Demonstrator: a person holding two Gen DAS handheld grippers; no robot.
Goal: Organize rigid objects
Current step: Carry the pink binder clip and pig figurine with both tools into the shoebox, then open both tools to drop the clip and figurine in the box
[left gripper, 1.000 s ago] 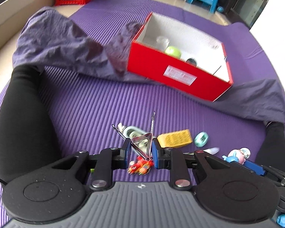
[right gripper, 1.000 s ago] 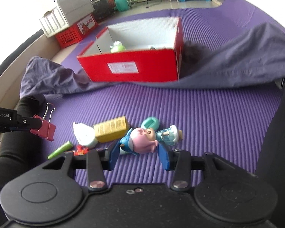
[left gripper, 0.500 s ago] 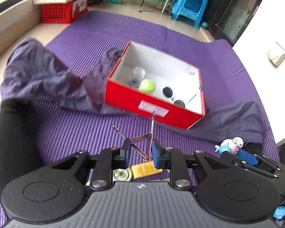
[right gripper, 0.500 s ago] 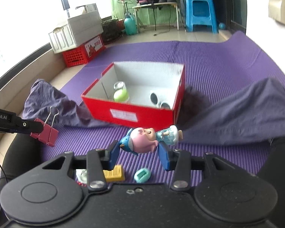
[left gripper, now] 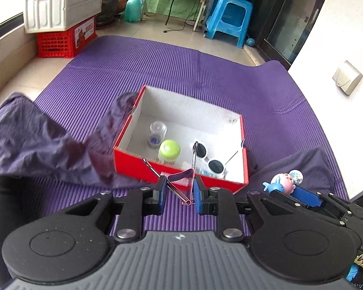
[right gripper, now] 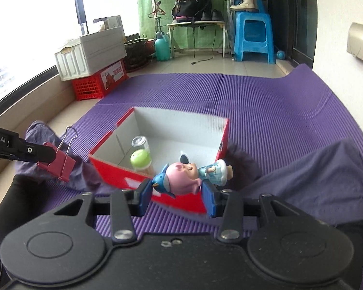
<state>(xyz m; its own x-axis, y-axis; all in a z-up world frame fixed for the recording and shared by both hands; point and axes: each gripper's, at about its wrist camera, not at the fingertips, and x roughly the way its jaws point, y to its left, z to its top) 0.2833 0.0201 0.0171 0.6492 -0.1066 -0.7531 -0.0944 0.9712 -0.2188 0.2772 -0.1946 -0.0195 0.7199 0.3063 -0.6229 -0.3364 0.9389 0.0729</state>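
Observation:
My left gripper is shut on a pink binder clip, held in the air just short of the red box; the clip also shows in the right wrist view. My right gripper is shut on a pink pig figurine with a blue bird and a small doll attached, above the box's near wall. Inside the box lie a clear vial, a green-capped jar and white sunglasses.
The box sits on a purple ribbed mat. Purple cloth lies bunched left and right of the box. Beyond the mat are a red crate under a white bin and a blue stool.
Both grippers have risen from the loose items on the mat and moved forward to the red box, each still holding its object. The items on the mat have dropped out of view.

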